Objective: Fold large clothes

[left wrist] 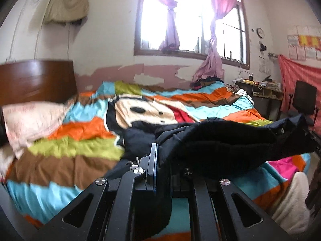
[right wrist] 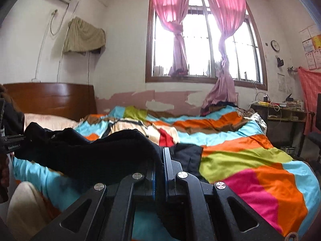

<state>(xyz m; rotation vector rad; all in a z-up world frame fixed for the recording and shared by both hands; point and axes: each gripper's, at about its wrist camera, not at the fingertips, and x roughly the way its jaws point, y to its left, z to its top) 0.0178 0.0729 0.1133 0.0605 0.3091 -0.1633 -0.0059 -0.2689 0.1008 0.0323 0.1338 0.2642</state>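
both grippers, left gripper and right gripper, have fingers clamped on the black garment, stretched between them above the striped bedspread.

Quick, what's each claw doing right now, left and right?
Left claw: closed on the black garment.
Right claw: closed on the same black garment, held up over the bed.

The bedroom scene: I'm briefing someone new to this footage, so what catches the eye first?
The loud striped quilt with a cartoon face covers the bed, and a black garment hangs stretched above it between the left gripper and right gripper, jaws clamped. Behind, pink knotted curtains frame a glaring window.
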